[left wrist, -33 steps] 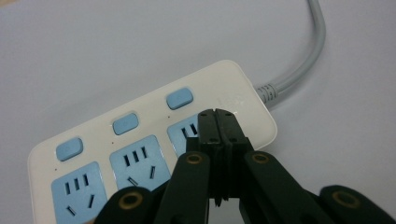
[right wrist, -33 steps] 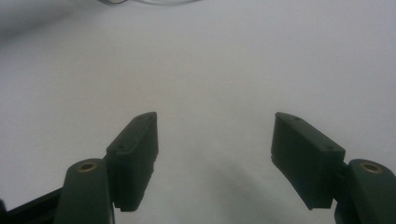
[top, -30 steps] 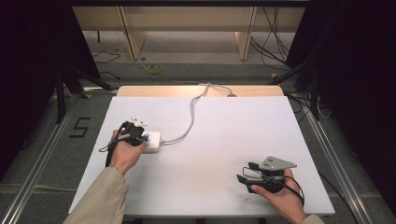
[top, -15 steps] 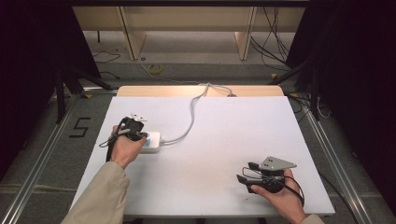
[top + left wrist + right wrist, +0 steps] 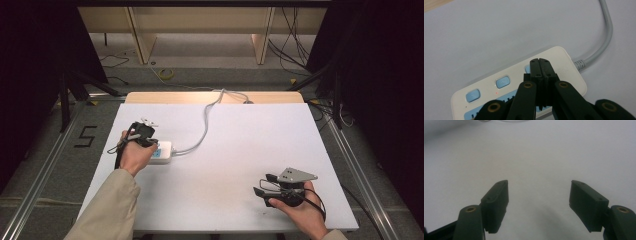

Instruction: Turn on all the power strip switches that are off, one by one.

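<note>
While pressed together, left gripper (image 5: 541, 65) fingers over white power strip (image 5: 564, 72) at table's (image 5: 240, 150) nine o'clock; grey cable (image 5: 205, 125) toward twelve. Right gripper (image 5: 539, 195) fingers wide, holding nothing, at five o'clock.

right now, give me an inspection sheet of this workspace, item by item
Surface: white table, bare apart from the items below.
Job's things: white power strip with pale blue buttons, lying flat near the left side.
Clutter: nothing seen.
Grippers: left gripper fingers shut, tips over the strip's top near a button; contact unclear. Right gripper open, holding nothing, above bare table at front right.
Cables: grey cord runs from the strip off the table's far edge; each gripper trails a black cable.
Surroundings: loose cables on the floor beyond the table, wooden frame legs, a "5" marked at left.
</note>
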The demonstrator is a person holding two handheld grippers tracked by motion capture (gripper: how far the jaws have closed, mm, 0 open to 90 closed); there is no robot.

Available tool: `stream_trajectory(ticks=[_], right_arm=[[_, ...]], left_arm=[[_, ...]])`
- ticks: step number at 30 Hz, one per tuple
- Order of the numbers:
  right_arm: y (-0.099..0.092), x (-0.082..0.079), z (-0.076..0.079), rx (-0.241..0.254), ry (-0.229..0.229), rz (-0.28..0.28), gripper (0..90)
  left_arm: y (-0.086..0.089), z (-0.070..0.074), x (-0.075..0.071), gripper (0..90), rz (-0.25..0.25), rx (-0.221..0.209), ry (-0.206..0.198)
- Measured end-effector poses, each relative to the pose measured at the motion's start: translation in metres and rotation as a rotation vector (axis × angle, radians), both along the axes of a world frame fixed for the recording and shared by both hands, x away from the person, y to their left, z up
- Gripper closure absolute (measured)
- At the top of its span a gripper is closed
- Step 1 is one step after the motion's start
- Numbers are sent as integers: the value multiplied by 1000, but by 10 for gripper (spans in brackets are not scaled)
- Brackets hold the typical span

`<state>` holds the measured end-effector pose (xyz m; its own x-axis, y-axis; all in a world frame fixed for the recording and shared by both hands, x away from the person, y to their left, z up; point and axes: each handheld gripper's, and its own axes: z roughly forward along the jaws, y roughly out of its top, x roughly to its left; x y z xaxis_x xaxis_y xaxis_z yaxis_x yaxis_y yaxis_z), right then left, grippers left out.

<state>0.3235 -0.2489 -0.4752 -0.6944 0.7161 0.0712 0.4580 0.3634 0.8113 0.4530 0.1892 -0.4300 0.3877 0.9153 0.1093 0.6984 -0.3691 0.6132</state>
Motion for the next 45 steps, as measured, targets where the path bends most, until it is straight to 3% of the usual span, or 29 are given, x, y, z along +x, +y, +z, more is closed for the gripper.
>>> stream_trajectory(ticks=[10, 45], right_arm=[[0, 0, 0, -2, -1, 2, 327], [-1, 1, 1, 7, -5, 0, 327]], left_arm=[[-2, 4, 7, 899, -3, 13, 12], [-5, -5, 28, 899, -4, 47, 93]])
